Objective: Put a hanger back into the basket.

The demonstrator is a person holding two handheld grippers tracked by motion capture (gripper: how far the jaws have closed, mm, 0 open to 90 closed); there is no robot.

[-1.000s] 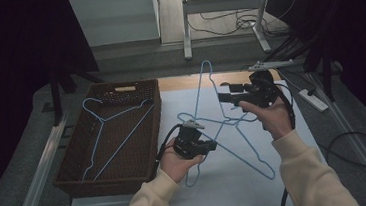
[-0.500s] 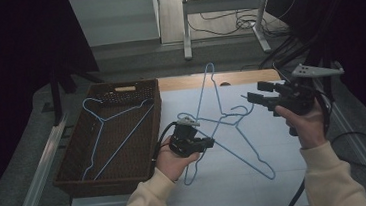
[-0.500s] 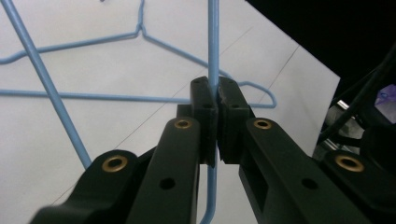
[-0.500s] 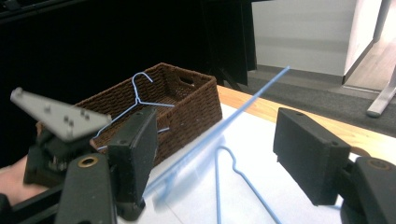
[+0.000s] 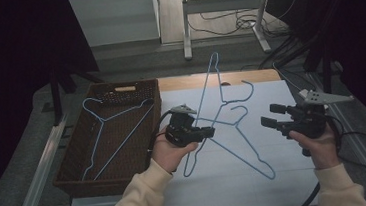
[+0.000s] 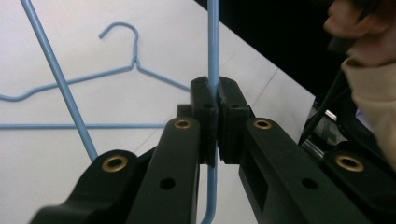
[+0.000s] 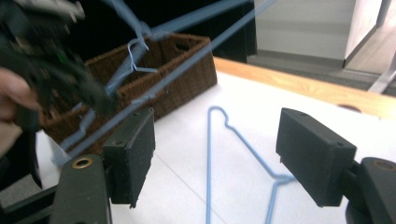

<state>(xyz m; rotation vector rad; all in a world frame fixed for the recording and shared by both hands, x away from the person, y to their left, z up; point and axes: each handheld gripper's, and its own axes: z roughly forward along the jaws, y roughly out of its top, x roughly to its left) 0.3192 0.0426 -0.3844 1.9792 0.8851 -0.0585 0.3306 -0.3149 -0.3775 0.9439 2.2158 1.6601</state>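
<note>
On the white surface (image 5: pixel 278 185), taking the wicker basket (image 5: pixel 76 165) at its left edge as landmark: one blue wire hanger (image 5: pixel 103 121) already lies inside the basket. Just right of the basket, the left tongs (image 5: pixel 209 131) are clamped together on the wire of a second blue hanger (image 5: pixel 210 78), which stands tilted with its far end raised off the surface. A third hanger (image 5: pixel 247 147) lies flat under it, further right of the basket. Well right of the basket, the right tongs (image 5: pixel 267 116) stand apart, jaws having just been opening, nothing between them. Risk, judged: the lifted hanger looks crossed over the flat one; carrying it to the basket could hook and drag that one. Thin wire could also pivot or slip in the single grip.
</note>
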